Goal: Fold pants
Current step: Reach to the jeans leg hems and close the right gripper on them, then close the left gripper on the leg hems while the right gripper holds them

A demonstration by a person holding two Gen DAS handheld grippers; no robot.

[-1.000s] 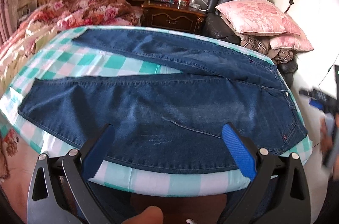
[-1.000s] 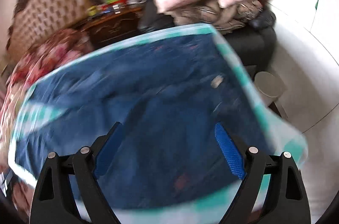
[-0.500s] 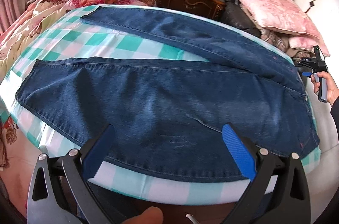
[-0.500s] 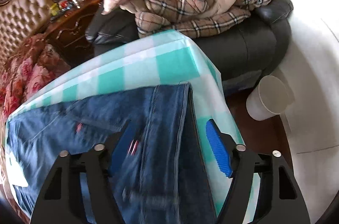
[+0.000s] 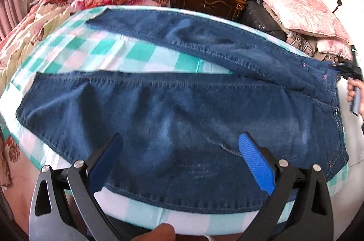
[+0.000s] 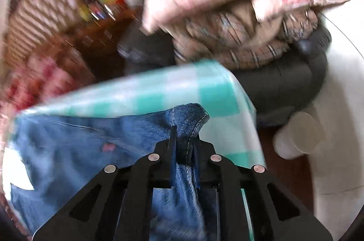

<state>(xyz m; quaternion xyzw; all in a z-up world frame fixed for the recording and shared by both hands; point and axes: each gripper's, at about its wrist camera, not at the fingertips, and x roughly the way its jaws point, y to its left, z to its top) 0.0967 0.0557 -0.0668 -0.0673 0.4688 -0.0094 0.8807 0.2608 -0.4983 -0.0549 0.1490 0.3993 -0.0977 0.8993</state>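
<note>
Item: jeans, spread under and ahead of my left gripper, jaws apart. My right gripper has just closed on the waistband corner. Denim: heavy, limp; grip seams.

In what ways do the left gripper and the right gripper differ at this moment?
The left gripper stands wide open above the dark blue denim jeans, clamping nothing. The right gripper has just closed and is shut on the jeans' waistband corner, at the edge of the green-and-white checked cloth. Both have black frames, blue pads and point down at the jeans.
</note>
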